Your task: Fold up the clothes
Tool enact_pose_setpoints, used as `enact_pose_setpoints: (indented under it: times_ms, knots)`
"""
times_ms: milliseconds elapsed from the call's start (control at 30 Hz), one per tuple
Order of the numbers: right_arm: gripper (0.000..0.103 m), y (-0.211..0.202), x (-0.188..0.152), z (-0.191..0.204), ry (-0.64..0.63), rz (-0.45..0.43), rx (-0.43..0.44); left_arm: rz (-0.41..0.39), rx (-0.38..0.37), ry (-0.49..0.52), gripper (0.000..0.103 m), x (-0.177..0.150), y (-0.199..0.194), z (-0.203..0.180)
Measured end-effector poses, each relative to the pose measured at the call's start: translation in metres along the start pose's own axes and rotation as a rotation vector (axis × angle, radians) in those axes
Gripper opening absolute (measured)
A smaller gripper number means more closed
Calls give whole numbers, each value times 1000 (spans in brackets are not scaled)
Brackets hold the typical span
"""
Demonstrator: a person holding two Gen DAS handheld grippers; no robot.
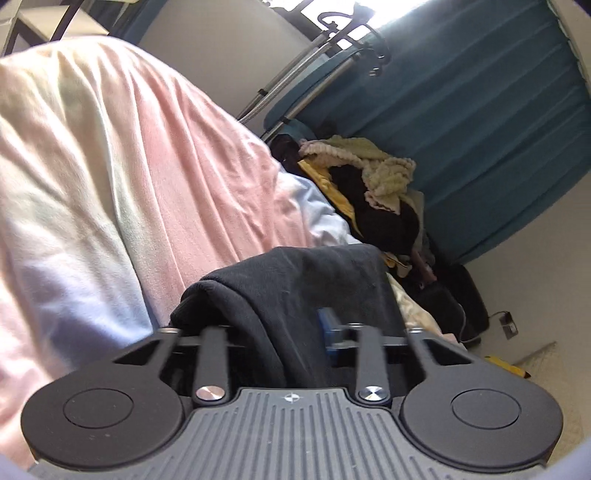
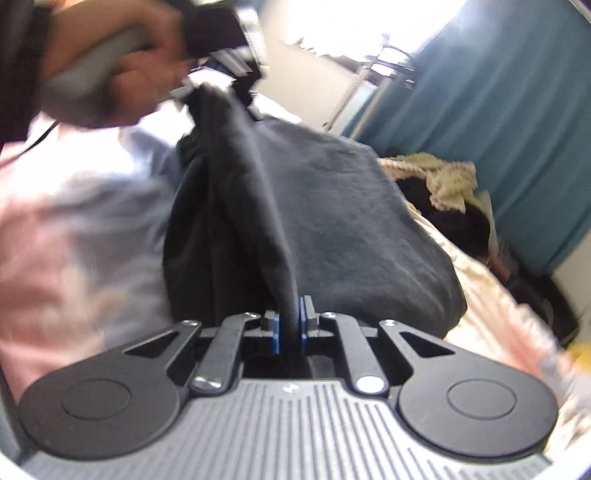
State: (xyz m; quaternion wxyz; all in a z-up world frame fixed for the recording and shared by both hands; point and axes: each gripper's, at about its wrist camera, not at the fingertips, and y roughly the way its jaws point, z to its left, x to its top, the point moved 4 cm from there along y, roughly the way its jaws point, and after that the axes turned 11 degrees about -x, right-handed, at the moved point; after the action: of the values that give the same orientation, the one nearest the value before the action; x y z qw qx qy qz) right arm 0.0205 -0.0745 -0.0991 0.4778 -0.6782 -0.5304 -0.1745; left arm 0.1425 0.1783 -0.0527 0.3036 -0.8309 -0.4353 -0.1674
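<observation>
One dark garment (image 2: 332, 206) on pastel pink-and-blue bedspread (image 1: 110, 166), draped between two grippers. Right gripper (image 2: 290, 328): jaws narrow, two blue pads clamped on twisted fold of garment. Left gripper (image 1: 273, 328): jaws standing apart, garment lying between and over them, one blue pad visible, left finger hidden under cloth; not pressing. One hand (image 2: 110, 66) holds left gripper's handle. One clothes pile (image 1: 376, 192) beside one teal curtain (image 1: 480, 129).

Teal curtain (image 1: 480, 129), bright window (image 1: 388, 11), pale wall (image 1: 221, 55), pastel bedspread (image 1: 147, 147)
</observation>
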Motion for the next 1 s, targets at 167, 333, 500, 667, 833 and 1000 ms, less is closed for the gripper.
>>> enact_pose_setpoints:
  times_ms: [167, 333, 500, 667, 833, 1000]
  knots:
    - [19, -22, 9, -23, 250, -40, 95, -14, 46, 13, 78, -14, -37, 4]
    - [25, -26, 13, -37, 439, -71, 217, -17, -6, -135, 80, -22, -19, 25]
    - [45, -34, 15, -58, 633, -134, 248, -55, 3, -156, 81, -24, 2, 39]
    - [47, -21, 11, -62, 676, -65, 203, -79, 20, -194, 82, -28, -1, 49]
    - [48, -6, 7, -62, 699, -24, 199, -79, 64, -259, 83, -33, -2, 61]
    - [52, -8, 1, -66, 737, -18, 180, -88, 24, -266, 85, -31, 3, 60]
